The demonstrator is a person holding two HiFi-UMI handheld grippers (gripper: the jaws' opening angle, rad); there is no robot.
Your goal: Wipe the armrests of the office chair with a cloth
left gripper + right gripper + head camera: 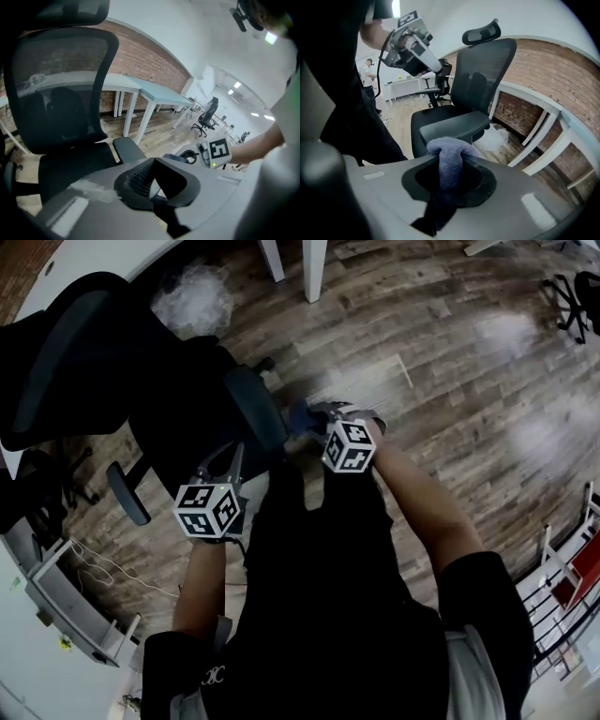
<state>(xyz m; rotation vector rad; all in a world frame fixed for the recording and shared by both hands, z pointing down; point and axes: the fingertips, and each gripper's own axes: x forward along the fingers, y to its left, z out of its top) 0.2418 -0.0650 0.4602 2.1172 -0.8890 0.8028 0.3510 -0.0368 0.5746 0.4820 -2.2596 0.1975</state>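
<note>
Your right gripper [450,165] is clenched on a purple-blue terry cloth [448,149]. The cloth bunches up above the jaws and a dark tail of it hangs down below them. The cloth sits at the near end of the dark grey padded armrest [457,125] of the black mesh-back office chair [84,362]. You cannot tell if it is touching the pad or just beside it. From your head camera, the cloth shows as a blue wad against that armrest's outer edge, over the wood-plank floor [450,352].

Your left gripper [155,182] is released: jaws apart, with only floor showing through the gap between them. It hangs over the front of the black seat [187,418], between the two armrests. The second armrest [127,493] is off to its left and apart from it. The left gripper camera looks toward the chair's mesh back and headrest, with the cloth-side armrest just ahead of the jaws.

White table legs [314,263] stand beyond the chair, with crumpled clear plastic [192,298] on the floor beside them. A red brick wall [520,112] runs behind the table. A second black office chair [207,114] stands well away down the room.
</note>
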